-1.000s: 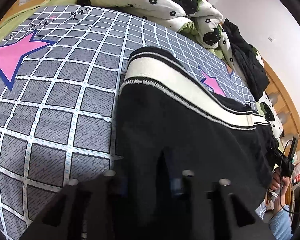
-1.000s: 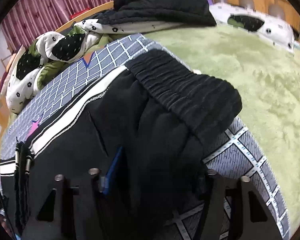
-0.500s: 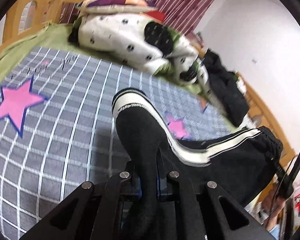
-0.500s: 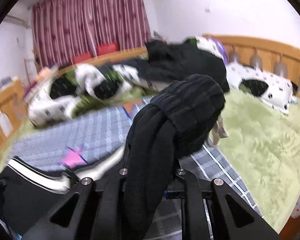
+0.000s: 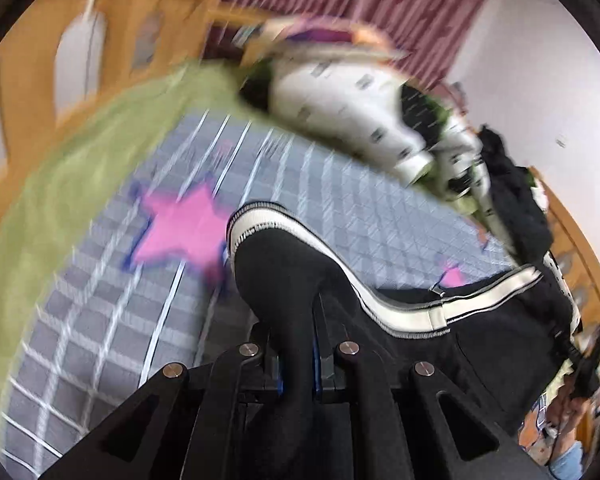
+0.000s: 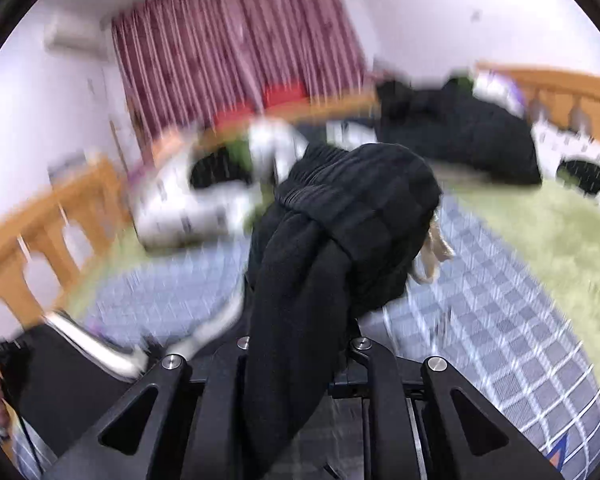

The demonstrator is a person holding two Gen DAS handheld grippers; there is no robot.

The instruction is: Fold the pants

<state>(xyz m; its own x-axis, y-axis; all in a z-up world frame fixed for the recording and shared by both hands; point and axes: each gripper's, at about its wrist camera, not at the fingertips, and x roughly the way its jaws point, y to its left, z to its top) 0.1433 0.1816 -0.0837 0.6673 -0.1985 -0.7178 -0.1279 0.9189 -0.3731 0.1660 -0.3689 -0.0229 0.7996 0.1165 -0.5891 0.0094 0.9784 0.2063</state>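
The black pants (image 5: 284, 272) with a white side stripe (image 5: 412, 312) hang between my two grippers above a grey checked bedspread (image 5: 320, 200). My left gripper (image 5: 298, 360) is shut on the leg-cuff end, which bunches up over the fingers. My right gripper (image 6: 296, 360) is shut on the ribbed waistband end (image 6: 360, 216), which droops forward over the jaws. A cream drawstring or label (image 6: 432, 252) hangs from the waistband. Both views are motion-blurred.
A white and black spotted duvet (image 5: 352, 92) and a heap of black clothes (image 6: 460, 136) lie at the far side of the bed. Green sheet (image 6: 540, 232), wooden bed rails (image 6: 40, 232) and a red curtain (image 6: 236, 48) surround it.
Both grippers closed on the pants and lifted them off the bedspread. They have kept rising and swinging, so more of the room shows and the views blur.
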